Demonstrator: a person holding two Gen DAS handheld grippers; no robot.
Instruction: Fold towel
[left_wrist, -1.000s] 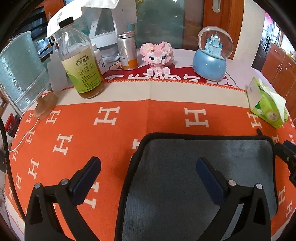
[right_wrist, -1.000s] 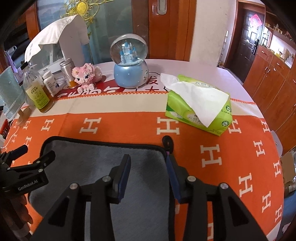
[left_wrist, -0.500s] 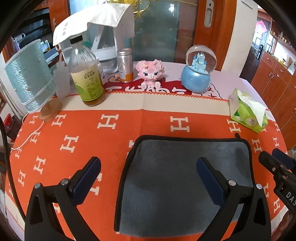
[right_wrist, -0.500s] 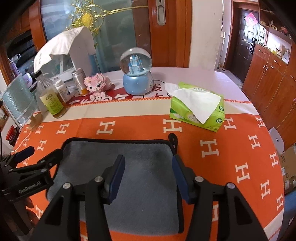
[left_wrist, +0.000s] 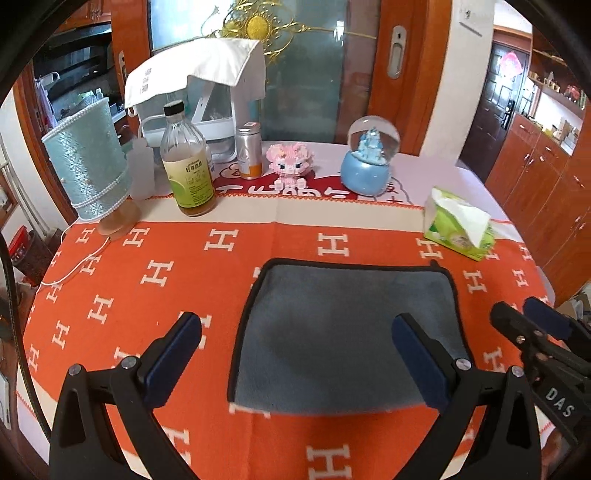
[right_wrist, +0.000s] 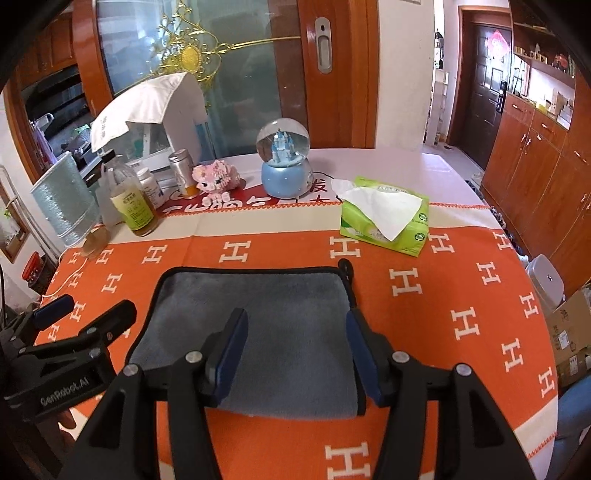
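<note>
A grey towel (left_wrist: 343, 328) with a black hem lies flat on the orange tablecloth; it also shows in the right wrist view (right_wrist: 284, 325). My left gripper (left_wrist: 295, 354) is open and empty, held above the towel's near left part, one finger over the cloth, one over the towel. My right gripper (right_wrist: 293, 350) is open and empty above the towel's near right part. Each gripper shows at the edge of the other's view, the right one (left_wrist: 532, 321) and the left one (right_wrist: 88, 314).
At the table's back stand a bottle (left_wrist: 188, 166), a teal lamp (left_wrist: 88, 170), a metal can (left_wrist: 249, 151), a pink toy (left_wrist: 290, 162) and a snow globe (left_wrist: 369, 160). A green tissue pack (right_wrist: 384, 218) lies at the right. The table edge is near me.
Both grippers have drawn back and up from the towel, so more of the table shows. The right gripper has opened wider. The towel has not moved.
</note>
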